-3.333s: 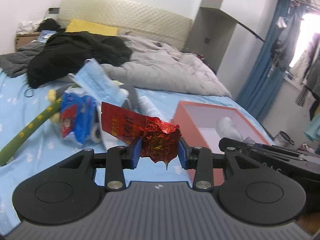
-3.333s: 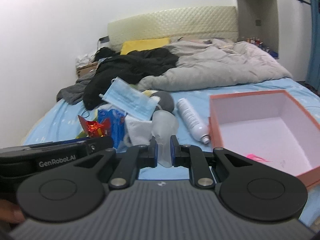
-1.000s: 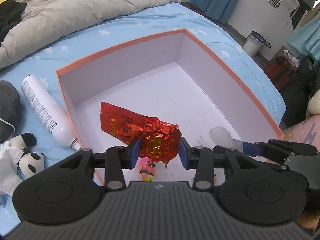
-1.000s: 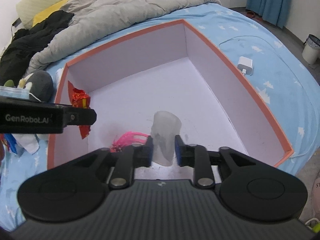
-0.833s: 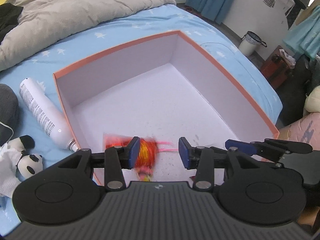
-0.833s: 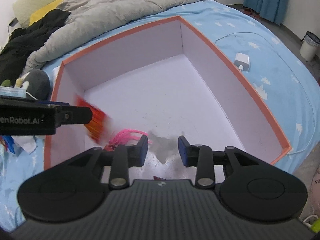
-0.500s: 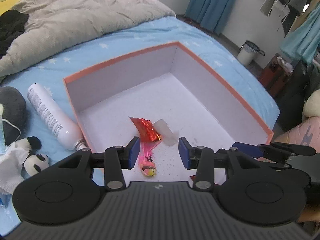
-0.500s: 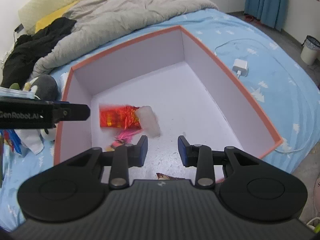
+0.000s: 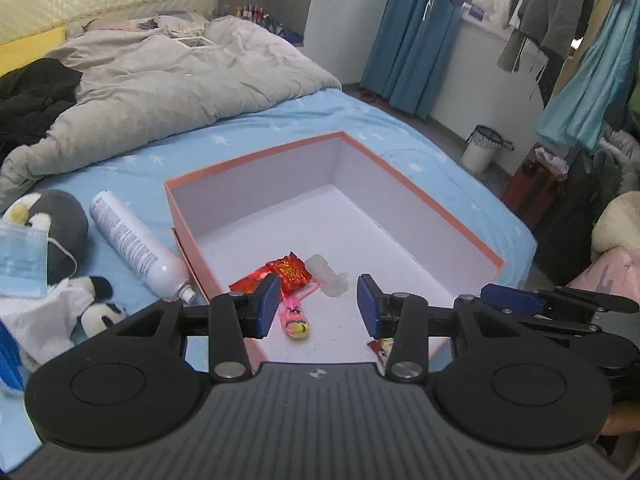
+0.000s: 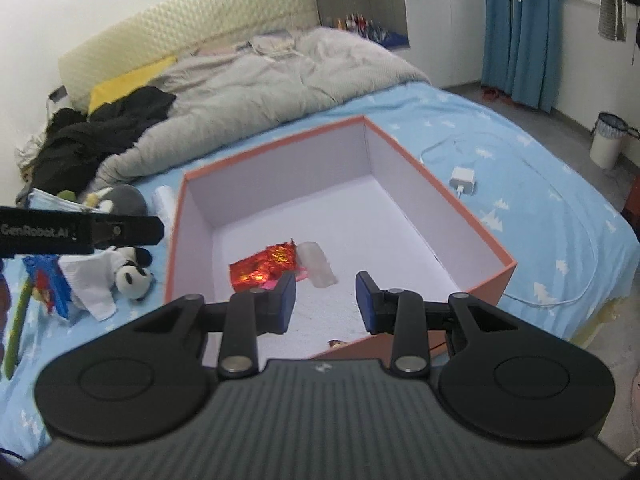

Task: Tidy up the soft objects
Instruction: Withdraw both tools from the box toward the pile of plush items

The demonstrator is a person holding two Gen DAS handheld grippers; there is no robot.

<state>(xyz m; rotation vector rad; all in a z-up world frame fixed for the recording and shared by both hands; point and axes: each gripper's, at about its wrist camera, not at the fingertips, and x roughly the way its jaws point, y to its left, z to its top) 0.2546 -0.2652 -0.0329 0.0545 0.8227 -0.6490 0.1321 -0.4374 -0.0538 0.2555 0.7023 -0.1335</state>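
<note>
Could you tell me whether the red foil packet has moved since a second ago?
Yes: it dropped from the left gripper onto the box floor, near its left wall.

Both views are fisheyes looking forward and down along gripper fingers, from above the near edge of the box (image 9: 420,196) on the bed (image 9: 280,128). The left wrist view sits left of the right one, catching the right gripper (image 9: 560,304) at its right edge; the right wrist view (image 10: 280,160) shows the left gripper (image 10: 132,230) at left. The 2 views share box, bed and curtains (image 9: 404,36).
</note>
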